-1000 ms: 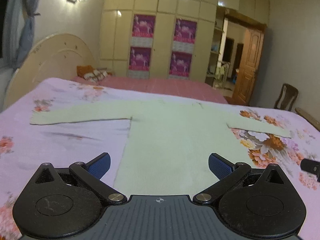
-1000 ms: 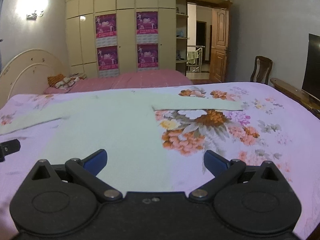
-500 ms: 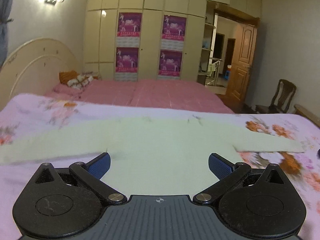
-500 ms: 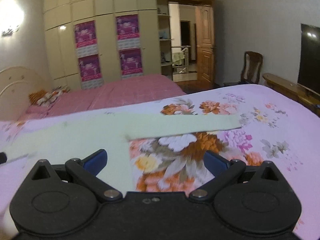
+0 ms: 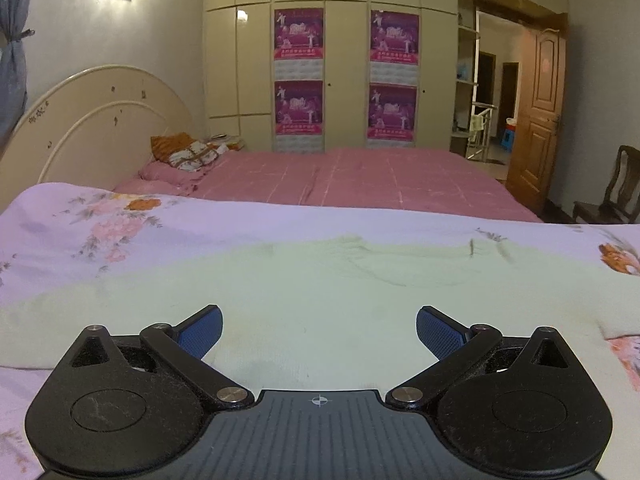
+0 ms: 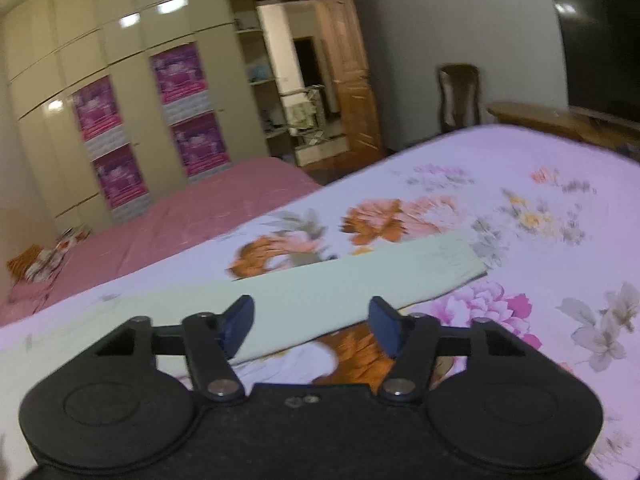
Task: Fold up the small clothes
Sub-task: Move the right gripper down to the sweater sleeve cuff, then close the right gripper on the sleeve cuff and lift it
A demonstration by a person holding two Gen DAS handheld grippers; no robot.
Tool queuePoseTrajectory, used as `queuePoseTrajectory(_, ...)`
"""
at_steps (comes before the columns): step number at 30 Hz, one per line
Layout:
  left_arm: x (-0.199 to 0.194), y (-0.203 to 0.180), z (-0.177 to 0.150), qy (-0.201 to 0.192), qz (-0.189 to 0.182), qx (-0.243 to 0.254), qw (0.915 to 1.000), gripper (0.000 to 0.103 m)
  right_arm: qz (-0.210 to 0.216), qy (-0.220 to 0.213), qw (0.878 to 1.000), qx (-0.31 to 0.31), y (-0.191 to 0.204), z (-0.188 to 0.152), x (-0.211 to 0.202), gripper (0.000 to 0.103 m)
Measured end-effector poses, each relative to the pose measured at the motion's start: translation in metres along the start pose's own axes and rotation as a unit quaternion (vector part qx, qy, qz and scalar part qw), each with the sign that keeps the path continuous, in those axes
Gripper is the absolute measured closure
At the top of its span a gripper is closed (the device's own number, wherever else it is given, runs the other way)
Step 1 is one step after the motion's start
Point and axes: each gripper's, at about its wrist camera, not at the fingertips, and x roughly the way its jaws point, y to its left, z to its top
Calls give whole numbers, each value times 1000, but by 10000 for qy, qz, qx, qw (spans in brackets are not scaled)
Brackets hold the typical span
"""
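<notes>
A pale green long-sleeved top (image 5: 320, 288) lies flat on the floral pink bedspread (image 5: 100, 216). My left gripper (image 5: 319, 330) is open and empty, low over the top's body below the neckline (image 5: 360, 248). In the right wrist view the top's right sleeve (image 6: 360, 276) stretches right to its cuff (image 6: 460, 256). My right gripper (image 6: 312, 326) is open, narrower than before, low over the sleeve's near edge, holding nothing.
A second bed with a pink sheet (image 5: 360, 176) lies beyond, with pillows (image 5: 184, 156) and a cream headboard (image 5: 92, 120). A wardrobe wall with posters (image 5: 344, 72), a wooden door (image 5: 540, 112), a chair (image 6: 458, 96) and a TV (image 6: 600, 40) stand around.
Both grippers moved forward and lower over the top. The right one swung right toward the sleeve, tilted, and its jaws narrowed. The left one now sits over the chest near the neckline.
</notes>
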Motion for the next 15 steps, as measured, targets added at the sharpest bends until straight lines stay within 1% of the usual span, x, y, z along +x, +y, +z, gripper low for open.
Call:
queuePoseTrajectory(4,21,-4,-5,47,23,107,9999,0,-293,144,9967,746,-44,-2,35,46)
queuePoseTrajectory(7,34,-4,-9,136,-7,91,9999,0,-414,189,9917,1199,-74,-2,53,51)
queuePoseTrajectory(11,44,-4,-17,275,-56,61,9996,0,-276,179,9844,1728,-101,-3,70,57)
queuePoseTrajectory(13,46,-4,-20,358,-122,74,9993,0,-169,130,9823,1862,-107,0,77,57)
queuePoseTrajectory(15,46,-2,-21,402,-182,73,9990,0,-191,131,9827,1839,-107,3,84,62)
